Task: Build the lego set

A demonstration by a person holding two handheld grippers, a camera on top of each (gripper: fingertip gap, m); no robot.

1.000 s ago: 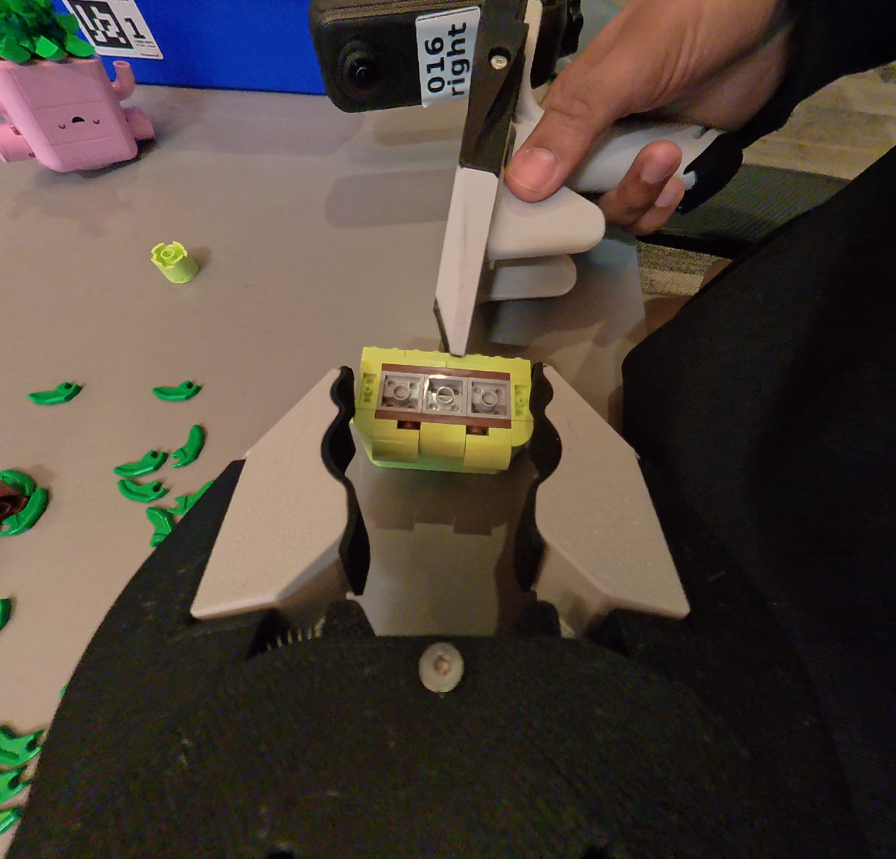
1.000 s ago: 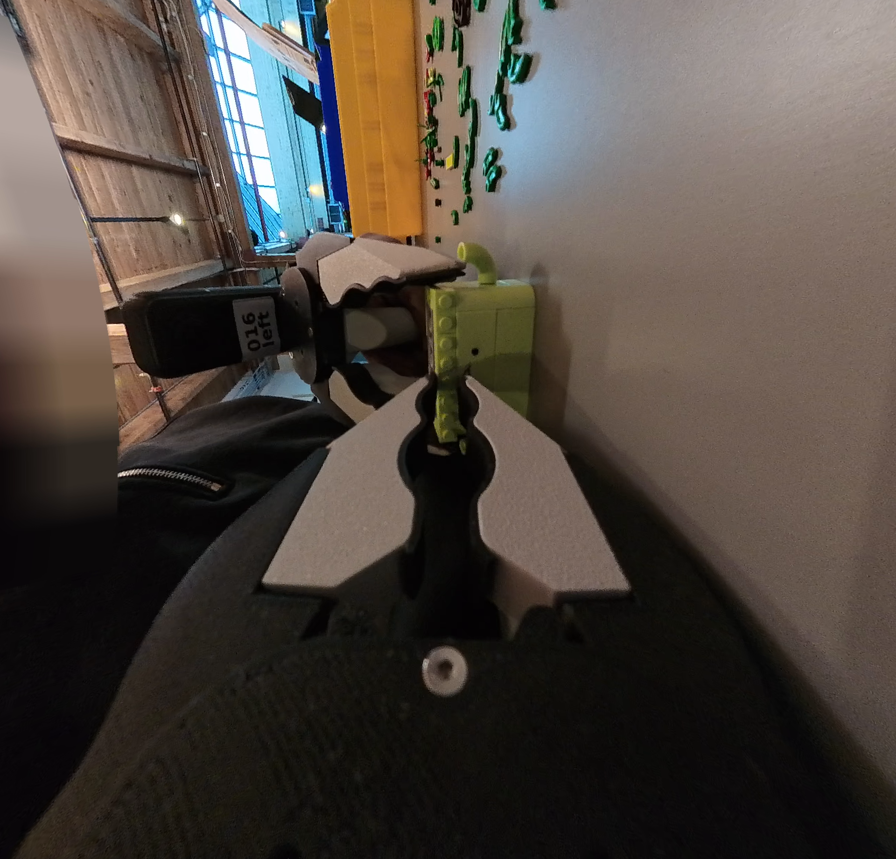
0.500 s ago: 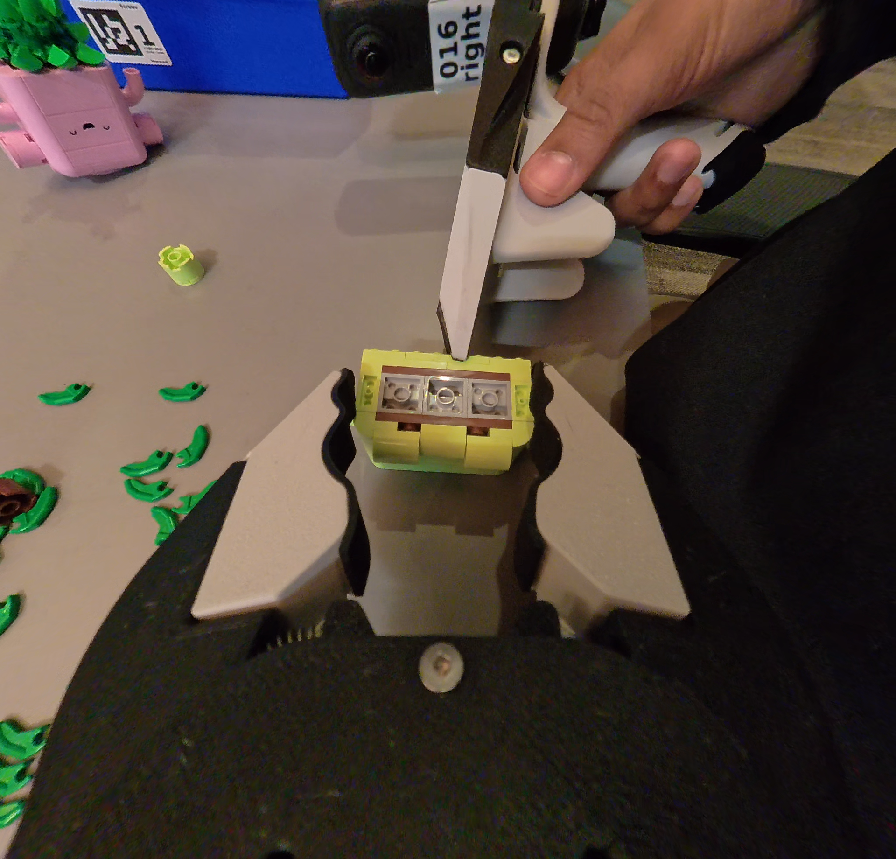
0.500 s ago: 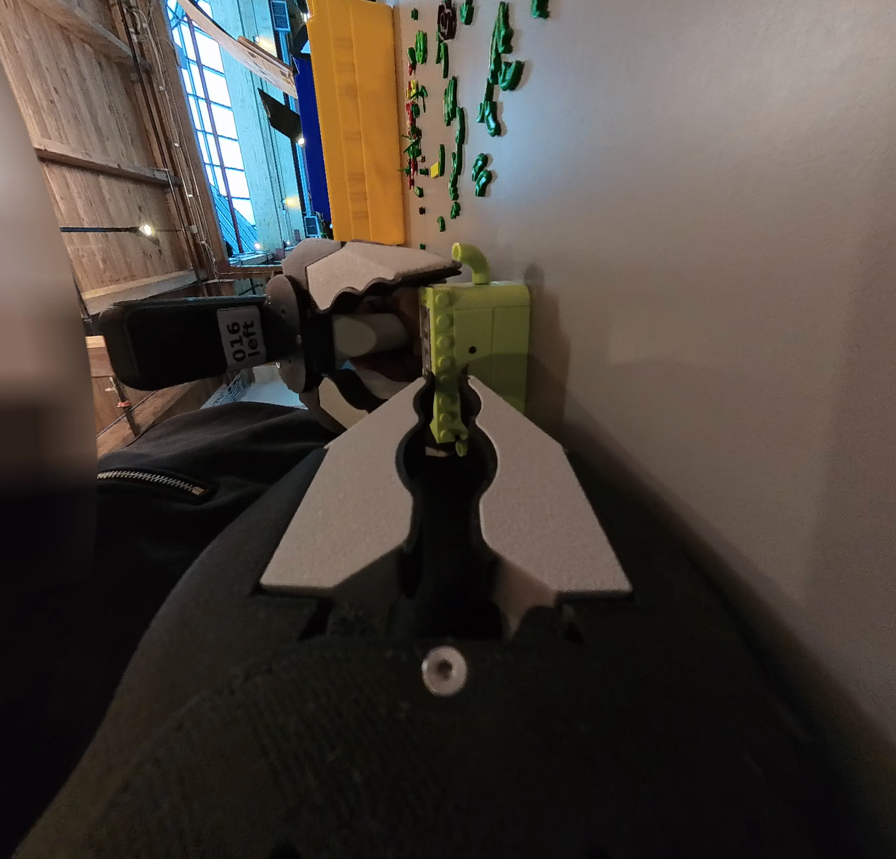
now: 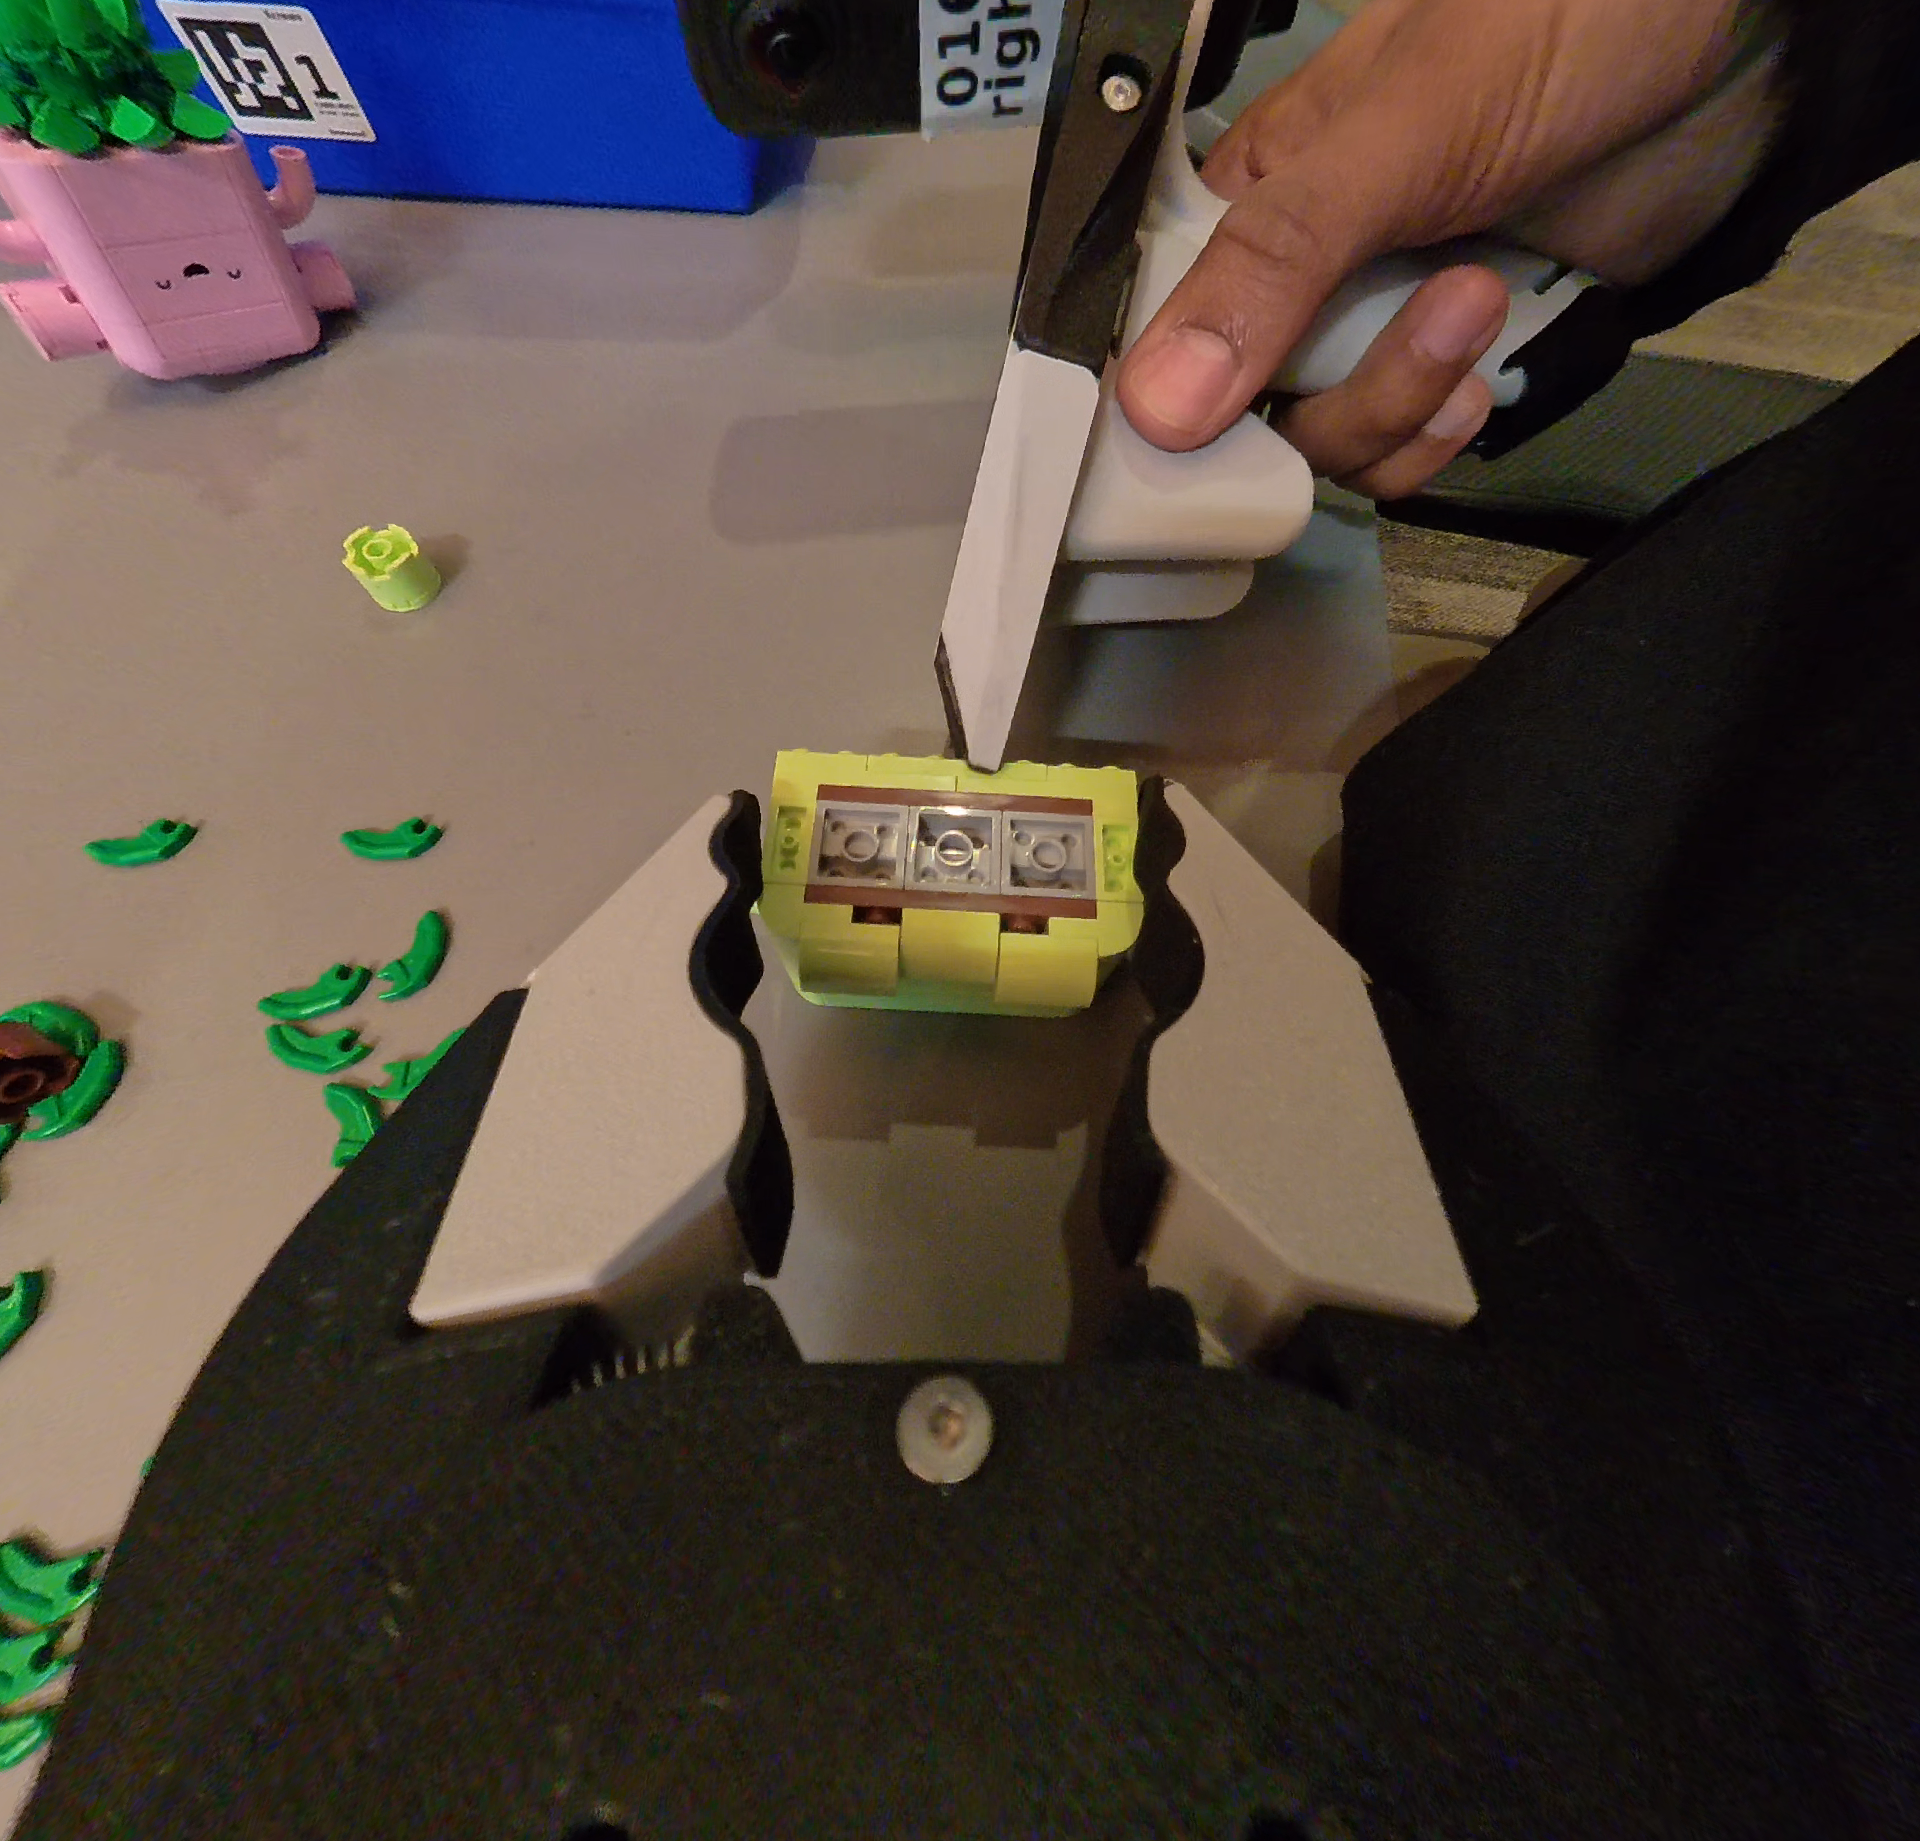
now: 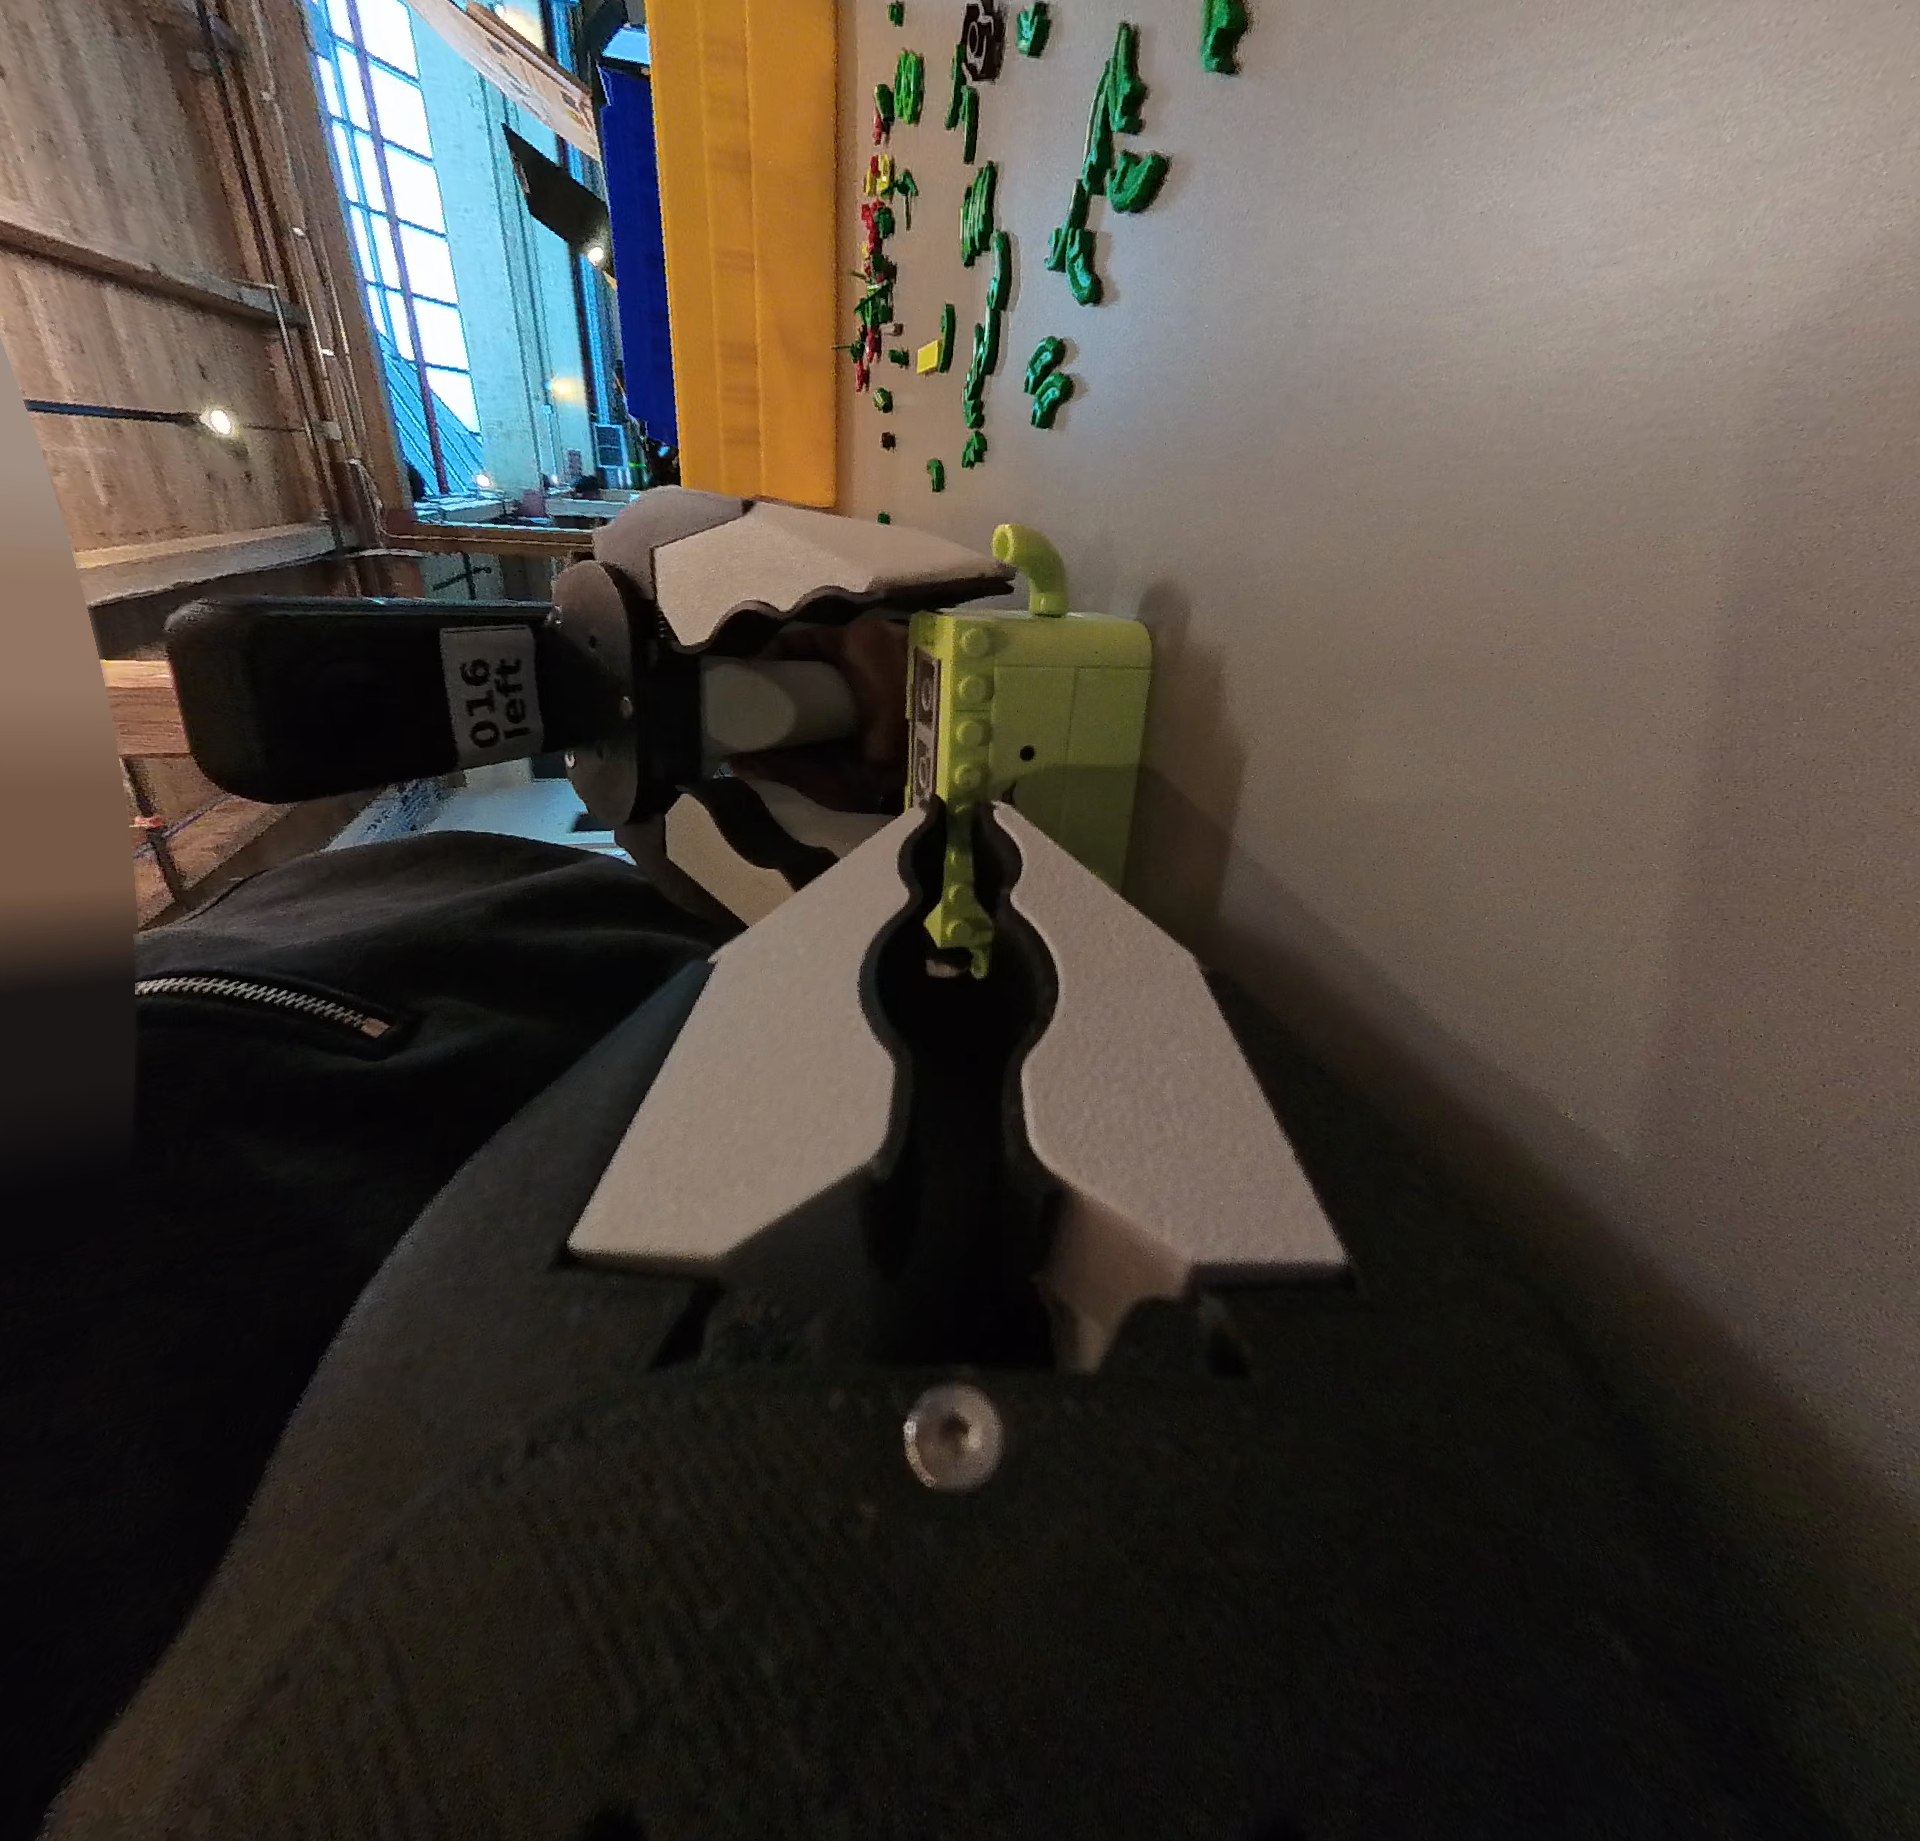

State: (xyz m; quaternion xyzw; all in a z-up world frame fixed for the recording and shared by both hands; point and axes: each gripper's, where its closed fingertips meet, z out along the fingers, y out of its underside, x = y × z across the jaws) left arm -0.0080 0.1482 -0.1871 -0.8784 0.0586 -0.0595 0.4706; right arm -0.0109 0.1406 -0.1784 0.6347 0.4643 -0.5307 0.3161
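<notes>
A lime green lego pot build (image 5: 951, 944) with a grey and brown studded top stands on the grey table (image 5: 623, 503). My left gripper (image 5: 948, 851) is shut on it, one finger on each side. My right gripper (image 5: 977, 731) comes down from above, shut on a thin lime plate (image 6: 961, 882), and holds it against the far top edge of the build (image 6: 1070, 731). In the right wrist view my right gripper (image 6: 966, 817) is closed on the plate. The left gripper's fingers (image 6: 810, 570) show beside the build. A lime hook (image 6: 1034, 565) sticks out of the build's side.
A pink lego pot with a green plant (image 5: 156, 253) stands at the far left before a blue bin (image 5: 499, 56). A lime round piece (image 5: 390, 570) and several green leaf pieces (image 5: 312, 991) lie on the left. A yellow bin (image 6: 748, 233) stands farther off. A person's dark clothing (image 5: 1662, 1064) fills the right. Less than 4 cm separates the two grippers' tips.
Almost nothing has moved. The right gripper's body has risen and tilted a little, while its tip stays at the build's far top edge. The left gripper keeps its hold.
</notes>
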